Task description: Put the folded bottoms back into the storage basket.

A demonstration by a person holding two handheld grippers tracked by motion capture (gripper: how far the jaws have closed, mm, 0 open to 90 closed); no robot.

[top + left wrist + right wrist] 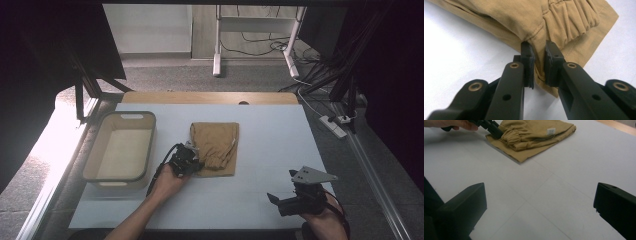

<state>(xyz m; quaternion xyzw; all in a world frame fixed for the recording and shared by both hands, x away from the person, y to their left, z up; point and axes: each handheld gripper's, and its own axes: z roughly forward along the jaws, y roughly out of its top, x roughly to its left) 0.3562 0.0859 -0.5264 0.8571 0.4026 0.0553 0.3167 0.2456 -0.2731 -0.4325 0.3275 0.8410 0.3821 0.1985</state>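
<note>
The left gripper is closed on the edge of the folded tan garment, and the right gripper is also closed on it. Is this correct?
Not fully. The left gripper does pinch the tan garment, but the right gripper stands open over the bare white table, apart from the garment, as the right gripper view shows.

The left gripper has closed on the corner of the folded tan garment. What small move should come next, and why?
Probably lift that corner a little and draw it toward the bin. The left gripper pinches the near left edge of the folded tan garment, which lies flat on the table. The right gripper waits open, far off.
</note>
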